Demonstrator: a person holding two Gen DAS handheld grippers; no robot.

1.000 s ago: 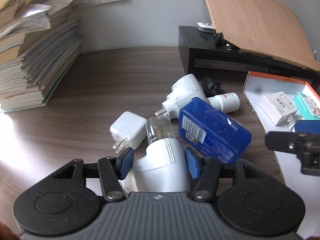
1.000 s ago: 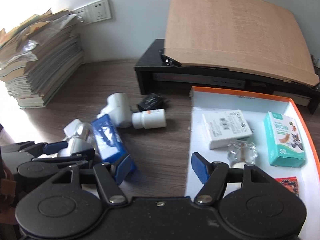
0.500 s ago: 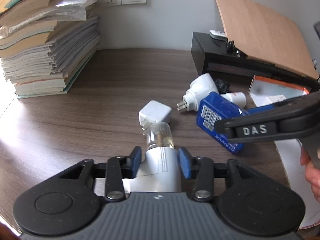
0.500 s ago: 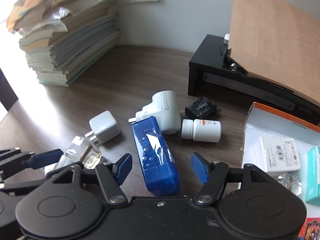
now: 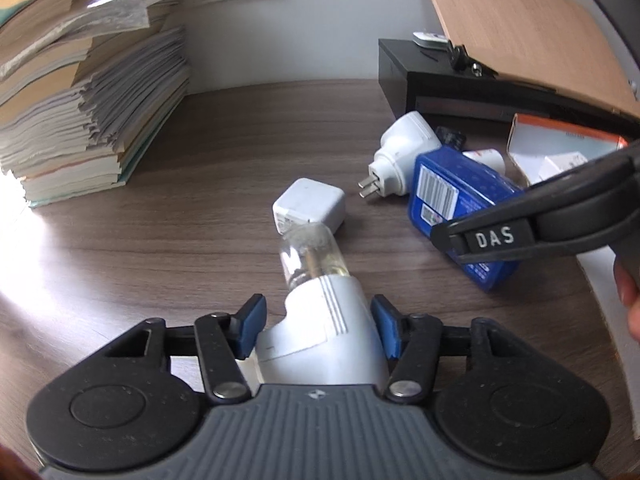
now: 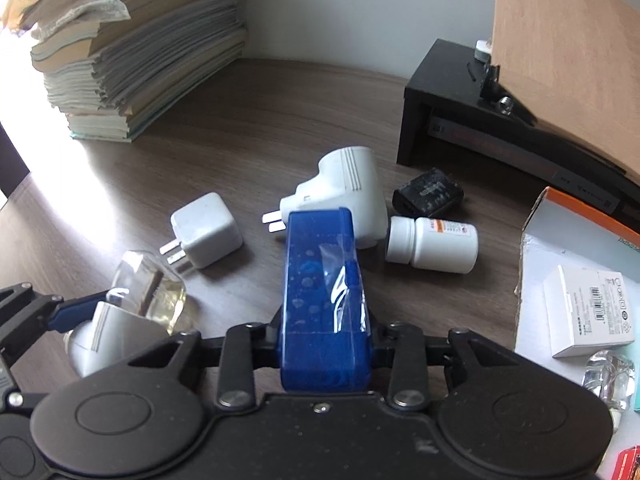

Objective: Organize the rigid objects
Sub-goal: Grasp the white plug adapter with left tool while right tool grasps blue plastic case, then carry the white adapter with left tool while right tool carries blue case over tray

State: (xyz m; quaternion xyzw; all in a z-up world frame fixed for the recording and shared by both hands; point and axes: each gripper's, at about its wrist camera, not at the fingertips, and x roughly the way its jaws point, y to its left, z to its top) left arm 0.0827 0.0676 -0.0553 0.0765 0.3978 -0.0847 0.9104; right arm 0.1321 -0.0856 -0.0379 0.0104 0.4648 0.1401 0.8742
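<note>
While my right gripper (image 6: 325, 346) is clamped on the near end of the glossy blue rectangular plastic box (image 6: 322, 276), that box points away from me toward twelve o'clock, its far end just beside the big white ribbed plug-in adapter (image 6: 344, 196). At about one o'clock from the box a white cylindrical pill bottle (image 6: 434, 244) lies on its side, with a small black charger block (image 6: 430, 194) just beyond it. Out at ten o'clock sits a white cube-shaped wall charger (image 6: 206, 230), prongs toward me.

My left gripper (image 5: 318, 326) has its blue pads (image 5: 252, 322) set around the white body of a plug-in vaporiser with a clear glass bottle (image 5: 320, 312); its jaws are opening, with a gap on the left side and the right pad (image 5: 386, 328) close against the shell, though I cannot tell whether it touches. The glass end aims at twelve o'clock, near the cube charger.

At three o'clock stands an orange-rimmed white cardboard box lid (image 6: 580, 216) holding a white carton (image 6: 588, 314) and a clear crinkled wrapper (image 6: 608, 376). Everything rests on a dark wood-grain table (image 6: 260, 148). A tall stack of papers and books (image 6: 132, 56) fills eleven o'clock, and a black stand (image 6: 448, 100) under a leaning plywood board (image 6: 560, 48) sits at two o'clock.
</note>
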